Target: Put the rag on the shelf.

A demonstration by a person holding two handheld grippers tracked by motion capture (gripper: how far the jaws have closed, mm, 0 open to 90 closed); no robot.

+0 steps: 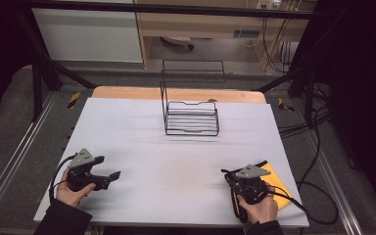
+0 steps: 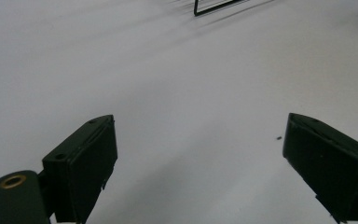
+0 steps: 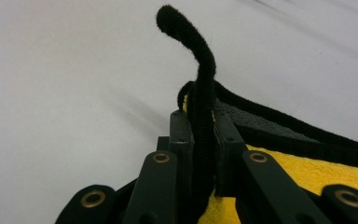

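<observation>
Pinching the yellow cloth's [image 3: 307,177] black-trimmed corner at the tabletop's [image 1: 176,161] near-right edge, your right tongs [image 3: 200,140] sit clamped, w/ left tongs [image 2: 198,158] apart, empty, well off to the left.

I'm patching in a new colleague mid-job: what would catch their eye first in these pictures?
First the yellow cloth with black trim at the table's near right corner: the right claw is shut on its black edge, which sticks up between the jaws. Next the empty black wire rack, upright at the far middle of the white table. The left claw rests open at the near left, holding nothing.
</observation>
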